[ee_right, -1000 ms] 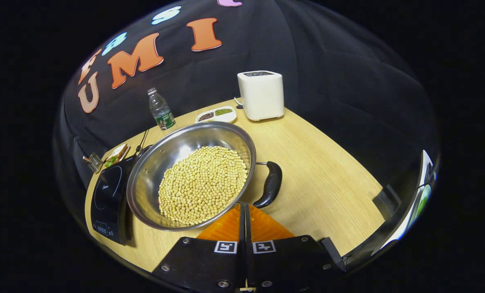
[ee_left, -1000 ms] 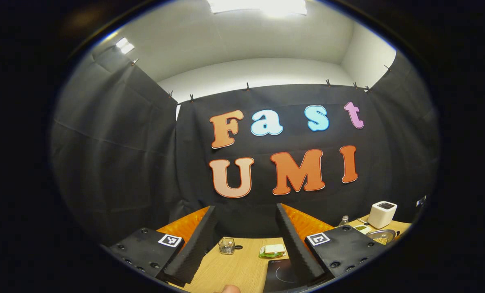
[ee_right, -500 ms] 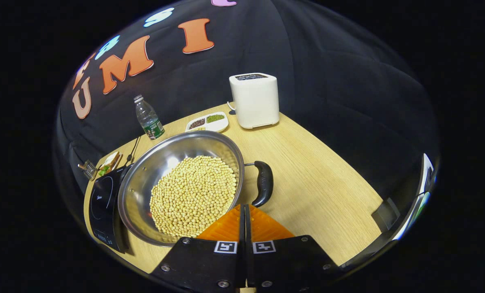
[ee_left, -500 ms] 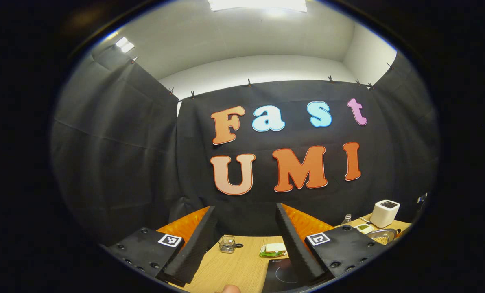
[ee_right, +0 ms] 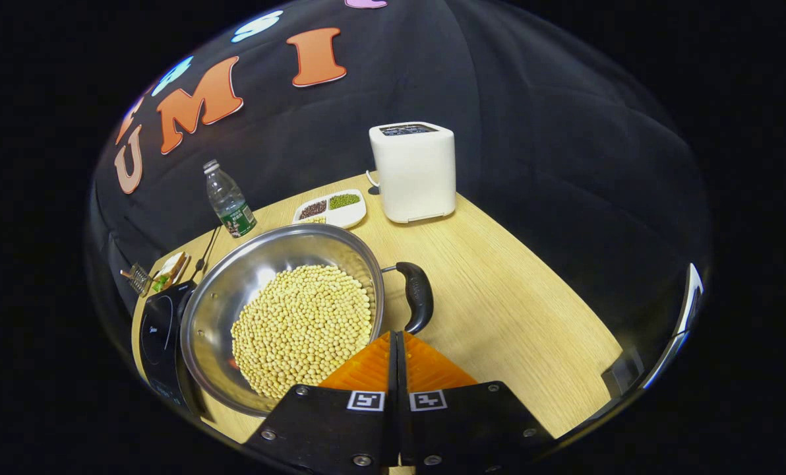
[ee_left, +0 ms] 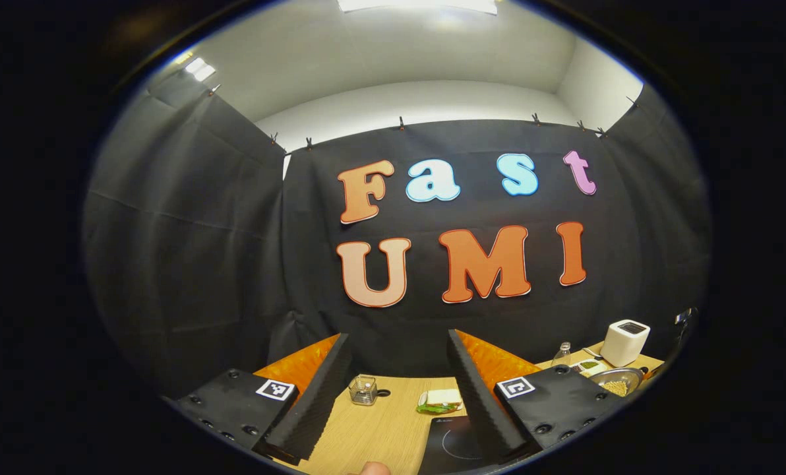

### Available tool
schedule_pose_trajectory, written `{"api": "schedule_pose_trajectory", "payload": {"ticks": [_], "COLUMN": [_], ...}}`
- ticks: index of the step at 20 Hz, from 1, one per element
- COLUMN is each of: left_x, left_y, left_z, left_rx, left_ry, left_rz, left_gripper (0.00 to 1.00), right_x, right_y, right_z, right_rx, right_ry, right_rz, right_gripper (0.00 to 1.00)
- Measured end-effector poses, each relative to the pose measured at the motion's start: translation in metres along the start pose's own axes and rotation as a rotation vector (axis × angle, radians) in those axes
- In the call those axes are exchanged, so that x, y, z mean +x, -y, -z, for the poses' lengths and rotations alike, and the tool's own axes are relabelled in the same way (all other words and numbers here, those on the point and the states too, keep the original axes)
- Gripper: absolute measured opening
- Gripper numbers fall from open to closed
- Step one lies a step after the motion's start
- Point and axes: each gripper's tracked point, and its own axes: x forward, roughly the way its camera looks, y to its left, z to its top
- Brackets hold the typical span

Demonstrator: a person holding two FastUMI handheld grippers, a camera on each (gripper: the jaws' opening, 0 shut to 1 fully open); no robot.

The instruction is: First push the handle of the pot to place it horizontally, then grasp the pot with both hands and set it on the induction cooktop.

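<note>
Pot point(ee_right: 287, 316) lower, nearer table edge point(ee_right: 188, 412)

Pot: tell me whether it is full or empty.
Partly full. In the right gripper view the steel pot holds a heap of pale soybeans covering its bottom, well below the rim.

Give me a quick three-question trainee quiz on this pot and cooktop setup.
1. True or false: the pot already sits on the induction cooktop.
2. What fills the pot?
A. pale round beans
B. water
C. noodles
3. Fill in: the right gripper has its fingers ____.

Key:
1. False; it rests on the table beside the cooktop.
2. A.
3. Shut; its tips are close to the pot's black handle.
</note>
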Motion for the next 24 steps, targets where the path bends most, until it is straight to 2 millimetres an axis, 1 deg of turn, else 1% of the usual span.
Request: {"api": "schedule_pose_trajectory", "payload": {"ticks": [2,5,6,8,9,10,11,12,13,14,16,17,19,20,21,22,23,24], "left_x": [0.007,0.013,0.015,0.020,0.022,0.023,0.025,0.028,0.030,0.034,0.041,0.044,0.049,0.052,0.056,0.058,0.061,0.061], "left_y": [0.009,0.028,0.033,0.040,0.045,0.049,0.056,0.063,0.072,0.081,0.106,0.121,0.157,0.175,0.194,0.212,0.228,0.248], "left_z": [0.006,0.017,0.019,0.021,0.022,0.023,0.027,0.030,0.034,0.038,0.051,0.061,0.085,0.096,0.108,0.119,0.133,0.147], "left_rx": [0.009,0.006,0.002,0.004,0.003,0.000,-0.003,-0.005,-0.009,-0.011,-0.003,-0.002,-0.025,-0.043,-0.055,-0.060,-0.059,-0.058], "left_ry": [-0.011,-0.040,-0.046,-0.049,-0.050,-0.051,-0.054,-0.057,-0.059,-0.062,-0.071,-0.085,-0.126,-0.149,-0.172,-0.192,-0.211,-0.233], "left_rz": [0.010,0.046,0.054,0.064,0.068,0.074,0.082,0.091,0.104,0.118,0.150,0.170,0.225,0.256,0.285,0.305,0.322,0.341], "left_gripper": [0.96,0.96,0.99,0.99,0.96,0.99,0.99,0.96,0.96,0.99,0.99,0.99,0.93,0.99,0.96,0.96,0.99,0.96], "right_x": [0.005,0.011,0.013,0.017,0.019,0.020,0.018,0.015,0.010,0.006,-0.001,-0.003,-0.003,-0.003,-0.004,-0.004,-0.004,-0.004], "right_y": [0.000,-0.001,-0.001,0.000,0.004,0.010,0.011,0.012,0.012,0.013,0.014,0.013,0.014,0.012,0.010,0.009,0.009,0.008], "right_z": [-0.004,-0.010,-0.012,-0.016,-0.018,-0.020,-0.023,-0.026,-0.029,-0.033,-0.039,-0.043,-0.049,-0.055,-0.060,-0.062,-0.066,-0.070], "right_rx": [-0.009,-0.012,-0.008,0.014,0.019,0.016,0.013,0.017,0.026,0.037,0.059,0.062,0.058,0.058,0.060,0.059,0.058,0.053], "right_ry": [0.004,-0.002,-0.006,-0.016,-0.018,-0.012,-0.004,0.006,0.016,0.026,0.044,0.054,0.076,0.093,0.107,0.118,0.131,0.144], "right_rz": [-0.002,-0.027,-0.038,-0.052,-0.038,-0.021,-0.015,-0.013,-0.018,-0.022,-0.034,-0.042,-0.041,-0.047,-0.053,-0.053,-0.053,-0.055], "right_gripper": [0.00,0.00,0.00,0.00,0.00,0.00,0.00,0.00,0.00,0.00,0.00,0.01,0.04,0.07,0.12,0.25,0.27,0.45]}}
